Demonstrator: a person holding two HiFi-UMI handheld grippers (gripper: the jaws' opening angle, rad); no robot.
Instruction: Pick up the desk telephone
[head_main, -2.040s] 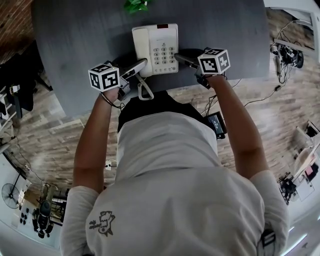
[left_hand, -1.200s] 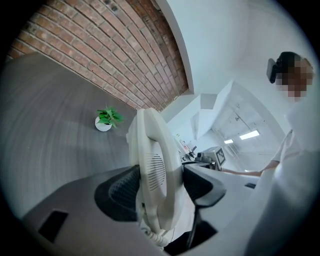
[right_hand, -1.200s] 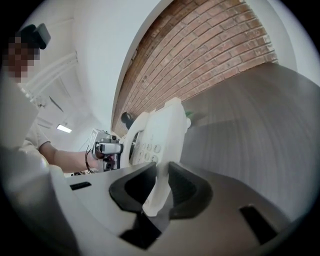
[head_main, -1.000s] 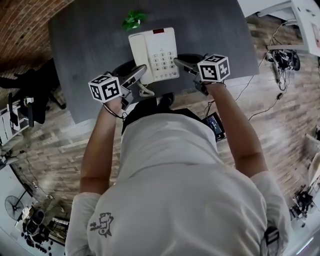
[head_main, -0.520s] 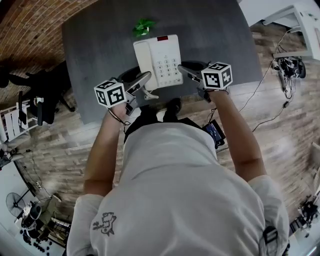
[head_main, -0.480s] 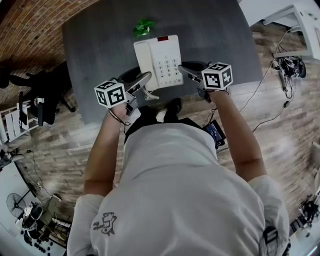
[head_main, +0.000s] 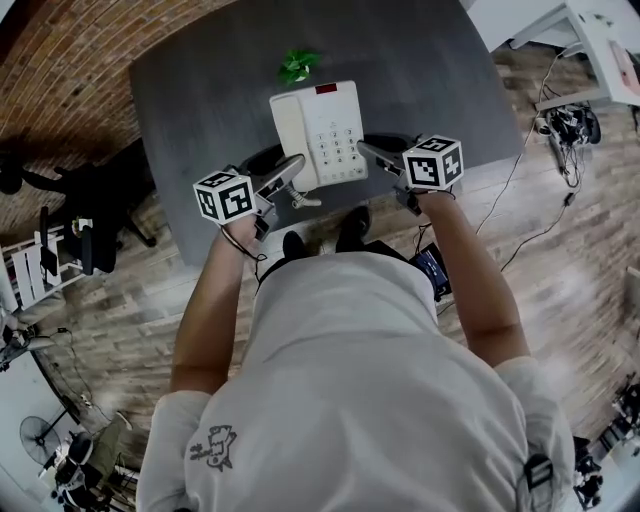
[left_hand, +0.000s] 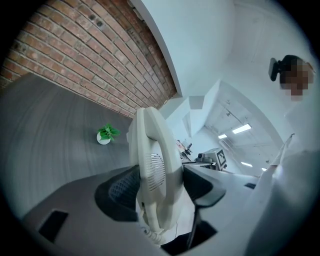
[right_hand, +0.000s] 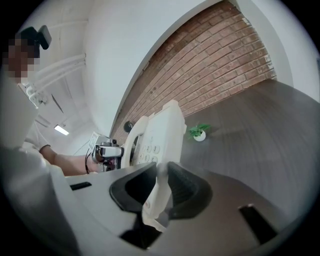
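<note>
A cream desk telephone (head_main: 318, 135) with a keypad and a red strip sits over the dark grey desk (head_main: 200, 90), held from both sides. My left gripper (head_main: 285, 172) is shut on its handset side (left_hand: 151, 170), the pads pressing the handset and base edge. At the keypad side my right gripper (head_main: 372, 155) is shut on the thin base edge (right_hand: 159, 192). The phone looks tilted and a little off the desktop. Its coiled cord (head_main: 303, 199) hangs at the near edge. Each gripper shows in the other's view: the right gripper (left_hand: 216, 158), the left gripper (right_hand: 107, 150).
A small potted plant (head_main: 298, 66) stands on the desk just beyond the phone, also plant (left_hand: 106, 134) and plant (right_hand: 200, 132). The desk's near edge (head_main: 250, 240) runs close to my body. A black chair (head_main: 90, 225) is at left, white furniture (head_main: 590, 30) and floor cables (head_main: 560, 125) at right.
Both grippers and the phone between them have risen slightly and drawn toward the desk's near edge together. The grips look unchanged.
</note>
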